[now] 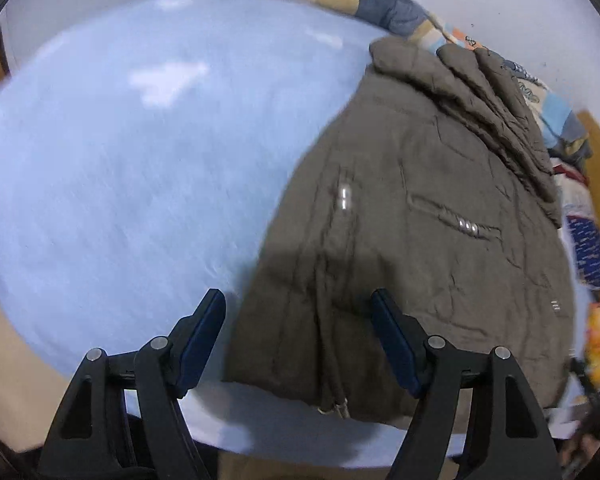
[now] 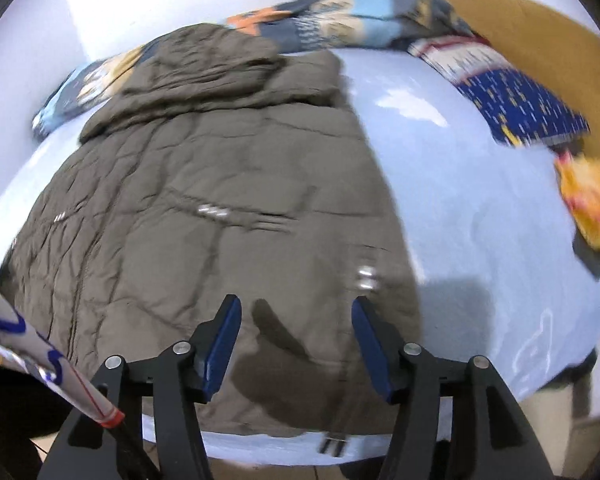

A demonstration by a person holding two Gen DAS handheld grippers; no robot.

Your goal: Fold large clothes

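Observation:
A large olive-brown padded jacket [image 1: 412,216] lies spread on a light blue bed sheet [image 1: 132,168], its hood bunched at the far end and metal snaps showing on the front. It also fills the right wrist view [image 2: 204,208]. My left gripper [image 1: 298,312] is open and empty, hovering above the jacket's near left hem. My right gripper [image 2: 296,320] is open and empty, above the jacket's near right hem, by a metal zipper end [image 2: 334,446].
A patterned quilt [image 2: 340,12] lies along the wall behind the jacket. A dark blue patterned cloth [image 2: 516,100] and a yellow-orange item [image 2: 592,200] lie at the right of the bed. A white printed sleeve [image 2: 40,364] crosses the lower left of the right wrist view.

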